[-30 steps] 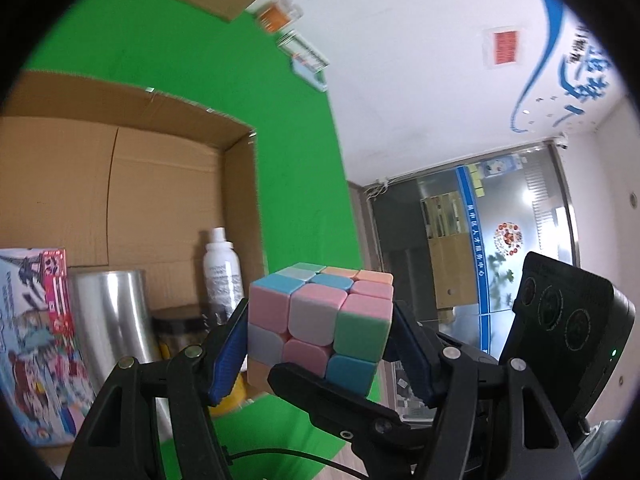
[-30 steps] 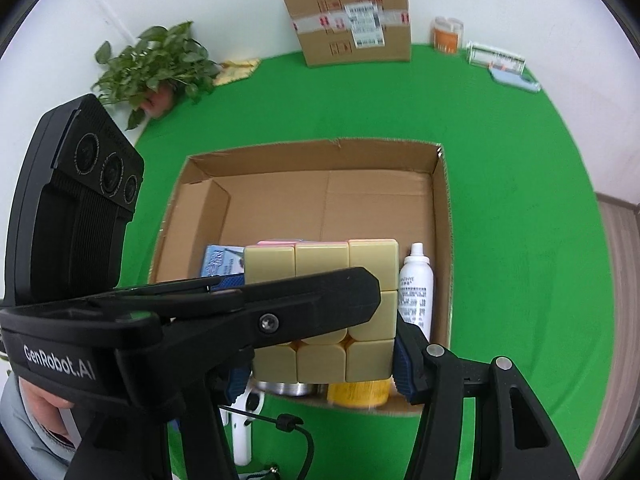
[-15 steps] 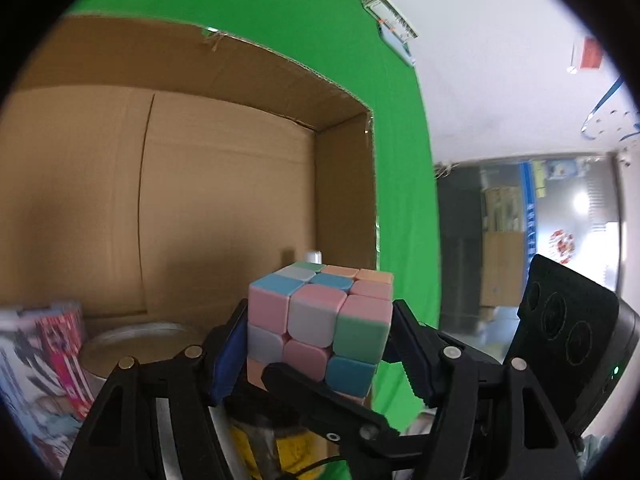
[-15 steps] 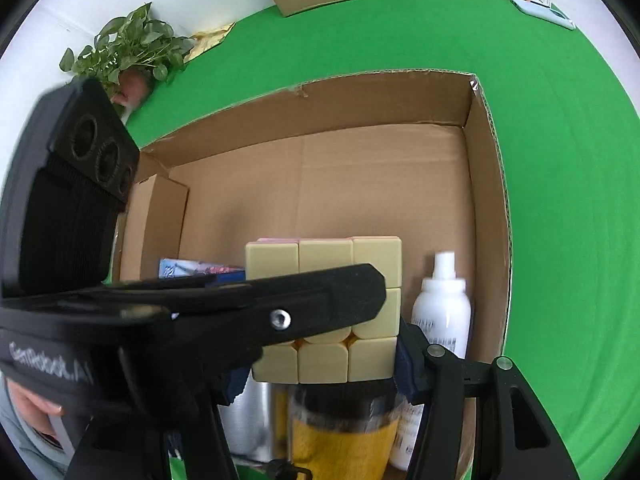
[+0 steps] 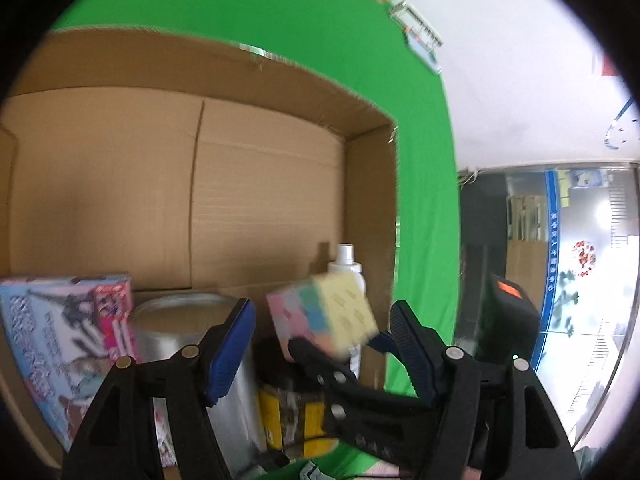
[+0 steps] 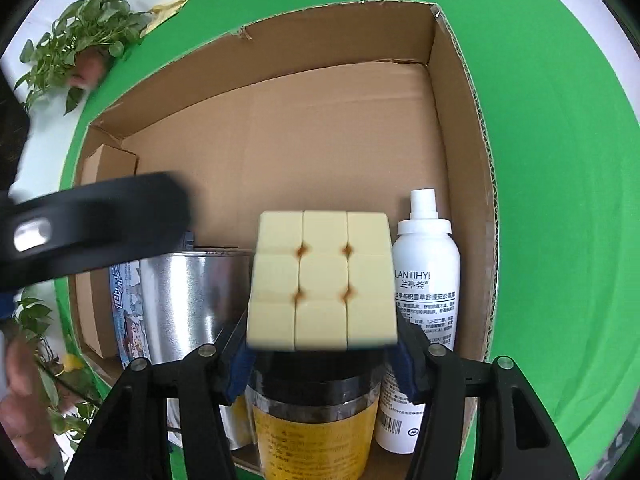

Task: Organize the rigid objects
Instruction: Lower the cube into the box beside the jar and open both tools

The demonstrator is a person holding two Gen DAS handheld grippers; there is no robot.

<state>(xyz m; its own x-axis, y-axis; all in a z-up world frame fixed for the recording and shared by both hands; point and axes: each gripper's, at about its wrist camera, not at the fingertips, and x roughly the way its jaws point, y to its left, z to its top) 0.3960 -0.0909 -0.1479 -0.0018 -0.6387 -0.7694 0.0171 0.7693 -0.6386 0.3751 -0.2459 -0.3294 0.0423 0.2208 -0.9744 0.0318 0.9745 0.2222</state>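
1. Left wrist view: the left claw (image 5: pixel 320 338) points down into an open cardboard box (image 5: pixel 372 208) on the green table (image 5: pixel 224 4). Its blue pads stand wide apart and touch nothing; released.
2. Same view: the pastel puzzle cube (image 5: pixel 326 322) sits in the gap between the left pads, tilted, yellow face turned toward the right, motion-blurred. It touches neither left pad. The black finger of the other claw reaches up under it.
3. Same view, in the box along the near wall: a picture box (image 5: pixel 68 356) at left, a silver tin (image 5: pixel 180 320) beside it, a dark jar with a yellow label (image 5: pixel 288 416) below the cube, a white spray bottle (image 5: pixel 346 272) behind the cube.
4. Right wrist view: the right claw (image 6: pixel 322 354) points steeply down; its jaws are opening. The cube (image 6: pixel 322 280) sits between its pads, yellow face to the camera; whether the pads still press its sides I cannot tell.
5. Same view: the cube is above the lid of the jar (image 6: pixel 316 420), silver tin (image 6: pixel 188 304) to its left, spray bottle (image 6: pixel 426 280) upright to its right against the box wall (image 6: pixel 460 120).
6. Same view: a blurred black finger of the left claw (image 6: pixel 92 220) crosses the left side; leafy plants (image 6: pixel 68 44) lie outside the box.
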